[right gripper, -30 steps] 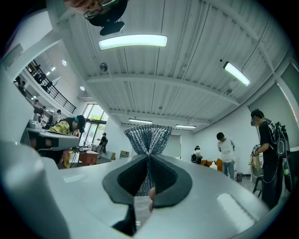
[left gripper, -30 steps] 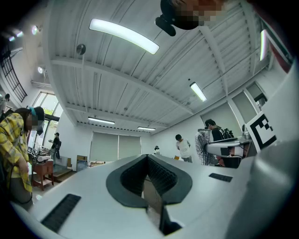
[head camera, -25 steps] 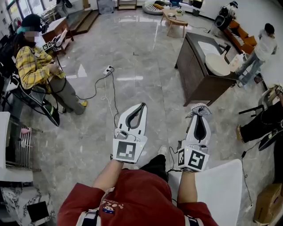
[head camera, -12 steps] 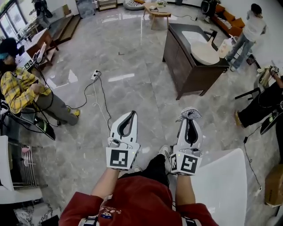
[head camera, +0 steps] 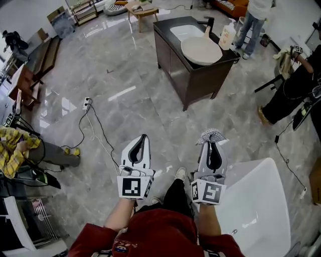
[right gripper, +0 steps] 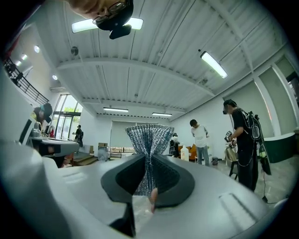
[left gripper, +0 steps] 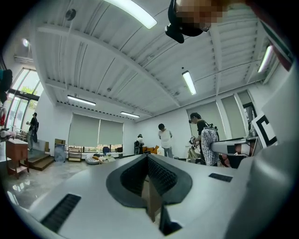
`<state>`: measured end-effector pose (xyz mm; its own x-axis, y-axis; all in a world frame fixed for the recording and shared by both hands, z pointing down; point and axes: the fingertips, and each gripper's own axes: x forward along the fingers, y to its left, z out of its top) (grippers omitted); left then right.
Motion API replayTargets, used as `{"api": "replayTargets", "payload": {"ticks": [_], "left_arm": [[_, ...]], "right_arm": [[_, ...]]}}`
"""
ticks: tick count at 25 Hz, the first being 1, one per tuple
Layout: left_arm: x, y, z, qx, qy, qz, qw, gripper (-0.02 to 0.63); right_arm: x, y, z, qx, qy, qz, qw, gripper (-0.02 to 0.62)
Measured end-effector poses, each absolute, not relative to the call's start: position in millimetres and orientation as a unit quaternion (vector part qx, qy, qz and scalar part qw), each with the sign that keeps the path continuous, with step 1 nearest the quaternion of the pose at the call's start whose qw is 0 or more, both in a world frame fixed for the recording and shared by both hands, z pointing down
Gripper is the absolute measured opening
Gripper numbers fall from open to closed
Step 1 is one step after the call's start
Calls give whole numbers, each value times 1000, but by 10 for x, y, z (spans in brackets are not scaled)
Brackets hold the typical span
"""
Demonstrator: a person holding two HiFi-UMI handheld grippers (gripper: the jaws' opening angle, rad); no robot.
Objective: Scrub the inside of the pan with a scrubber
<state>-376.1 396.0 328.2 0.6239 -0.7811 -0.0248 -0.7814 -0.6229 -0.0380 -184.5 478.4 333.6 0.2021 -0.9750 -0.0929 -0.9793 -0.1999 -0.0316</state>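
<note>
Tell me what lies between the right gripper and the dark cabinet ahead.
Only bare grey floor lies between the right gripper, shut on the scrubber, and the dark cabinet; the head view shows it.

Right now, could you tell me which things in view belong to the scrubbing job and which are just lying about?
Job: scrubber in the right gripper; what looks like the pan, on the cabinet.
Lying about: power strip, white table, coffee table.
</note>
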Motion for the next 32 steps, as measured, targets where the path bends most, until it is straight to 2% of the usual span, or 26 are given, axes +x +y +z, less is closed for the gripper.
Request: {"api": "replayTargets", "payload": {"ticks": [17, 32], "left_arm": [[-1624, 3034, 2872, -927, 371, 16, 58, 6], [-973, 2173, 2976, -930, 362, 30, 57, 5]], "right_arm": [[319, 4391, 3046, -831, 550, 47, 76, 71], [852, 3508, 3126, -828, 555, 52, 60, 71]]}}
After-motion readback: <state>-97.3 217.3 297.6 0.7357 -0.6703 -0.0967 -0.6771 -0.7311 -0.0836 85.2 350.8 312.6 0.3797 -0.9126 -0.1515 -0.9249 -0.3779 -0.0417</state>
